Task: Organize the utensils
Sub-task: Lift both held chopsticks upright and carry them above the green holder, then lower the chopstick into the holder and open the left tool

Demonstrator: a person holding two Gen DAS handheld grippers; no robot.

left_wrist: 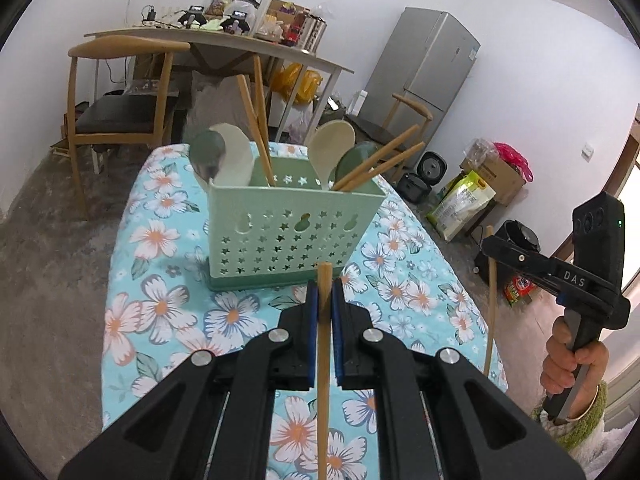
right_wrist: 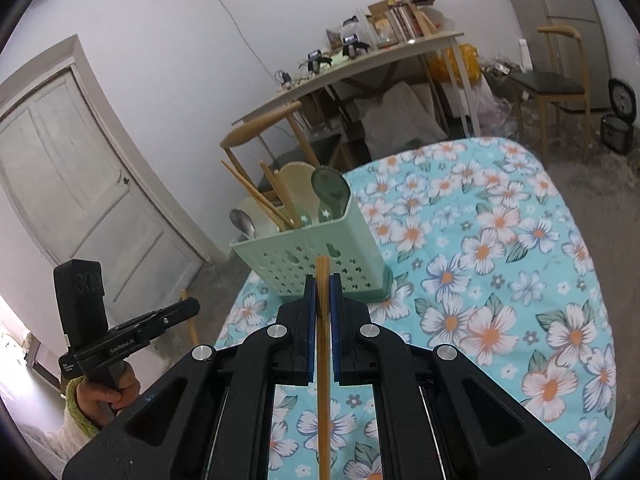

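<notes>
You have one wooden chopstick [left_wrist: 323, 320] clamped upright in the left hand-held gripper [left_wrist: 325, 296], its tip standing just above the pads. A second chopstick [right_wrist: 322, 320] is clamped the same way in the right hand-held gripper [right_wrist: 322, 292]. Each stick is likely light, stiff and smooth, so it could pivot or slide between the blue pads if you knock it. You hold each well down its length; keep the pinch firm. The green perforated utensil caddy [left_wrist: 292, 232] stands just ahead on the table [left_wrist: 160, 308], which has a floral cloth. It already holds more chopsticks [left_wrist: 378, 164], pale spoons [left_wrist: 332, 140] and a metal spoon [left_wrist: 206, 158]. The caddy looks light plastic and may shift if bumped, so lower each stick in from above, into the section with the other chopsticks.
</notes>
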